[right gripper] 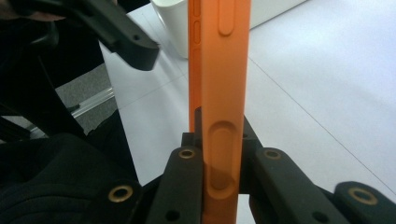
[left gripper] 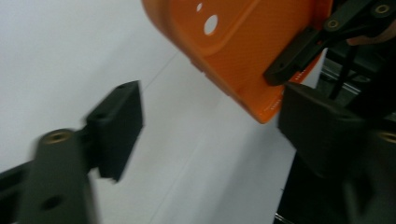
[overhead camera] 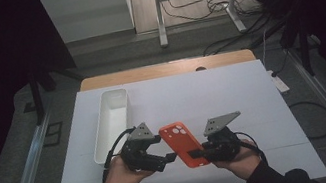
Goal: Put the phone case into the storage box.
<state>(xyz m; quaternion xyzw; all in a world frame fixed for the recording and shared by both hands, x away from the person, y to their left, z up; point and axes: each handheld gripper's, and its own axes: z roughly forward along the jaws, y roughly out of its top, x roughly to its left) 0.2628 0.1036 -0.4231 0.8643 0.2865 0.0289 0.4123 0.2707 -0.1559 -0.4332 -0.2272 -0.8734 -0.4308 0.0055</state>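
Even overhead light brightens the white paper-covered table (overhead camera: pixel 235 109); surroundings sink into darkness. The left gripper view is motion-blurred, its near black jaws smeared and soft

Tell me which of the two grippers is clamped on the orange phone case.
The right gripper: its jaws pinch the orange phone case edge-on, while the left gripper stands open beside it.

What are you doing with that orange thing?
A person holds a gripper in each hand over a white table. The right gripper is clamped on one edge of an orange phone case and holds it up off the table. The left gripper sits right beside the case with its jaws apart, not pressing on it. A white bin stands on the table behind the left gripper.
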